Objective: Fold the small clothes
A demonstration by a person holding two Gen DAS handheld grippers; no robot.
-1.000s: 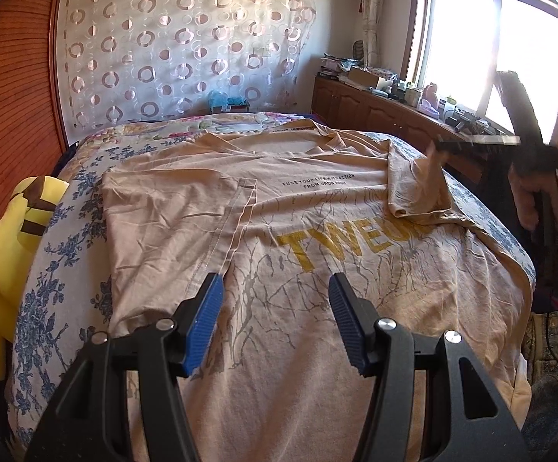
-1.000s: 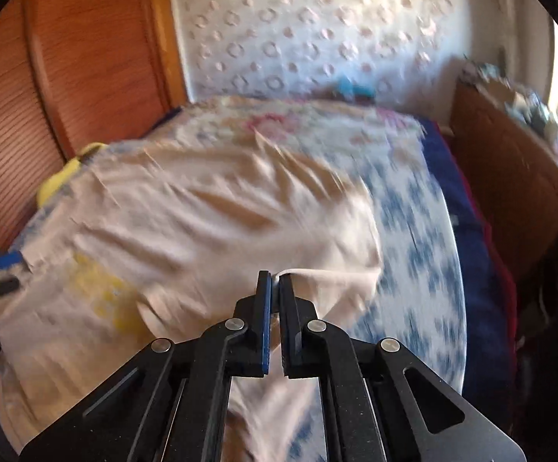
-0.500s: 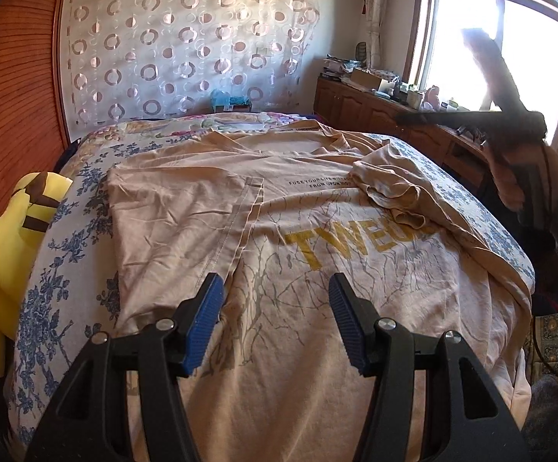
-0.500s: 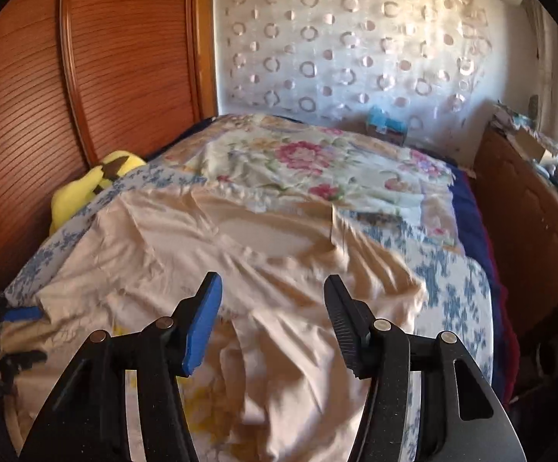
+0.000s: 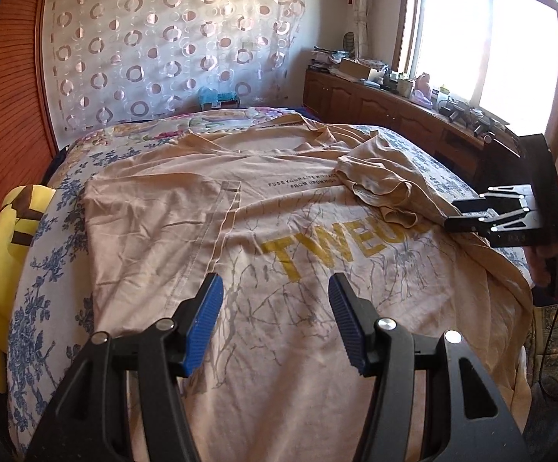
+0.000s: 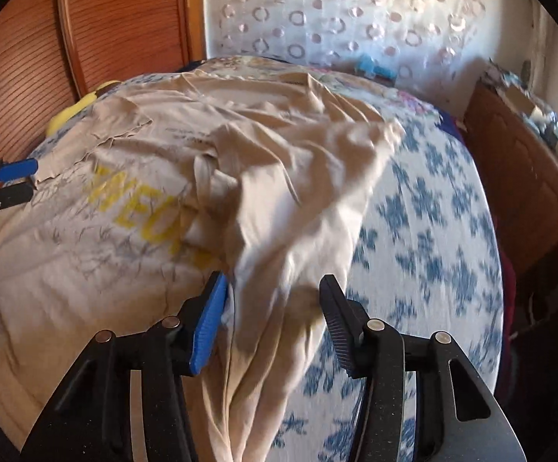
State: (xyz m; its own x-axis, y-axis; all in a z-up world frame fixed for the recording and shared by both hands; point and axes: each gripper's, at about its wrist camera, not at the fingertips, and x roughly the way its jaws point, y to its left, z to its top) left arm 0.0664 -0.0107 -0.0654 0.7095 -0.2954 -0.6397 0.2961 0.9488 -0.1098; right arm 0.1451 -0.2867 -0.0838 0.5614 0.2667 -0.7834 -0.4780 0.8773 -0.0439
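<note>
A beige T-shirt (image 5: 279,231) with yellow lettering lies spread front-up over the bed. Its left sleeve (image 5: 151,223) is folded flat inward. The right sleeve (image 5: 382,188) lies in a crumpled heap on the chest. My left gripper (image 5: 275,319) hovers open over the shirt's lower part with nothing between its fingers. My right gripper (image 6: 273,315), also seen from the left wrist (image 5: 456,217), is low at the shirt's right side. Its jaws are closing with the bunched side edge (image 6: 275,288) of the shirt lying between them. The pads are still apart from the cloth.
A yellow plush toy (image 5: 5,254) sits at the bed's left edge against a wooden wardrobe (image 5: 5,88). The blue floral sheet (image 6: 433,211) shows bare to the right of the shirt. A cluttered wooden cabinet (image 5: 394,111) runs under the window on the right.
The right gripper opened and let go of the right sleeve, which dropped crumpled onto the shirt. It then came down to the shirt's right side. The left gripper stayed put.
</note>
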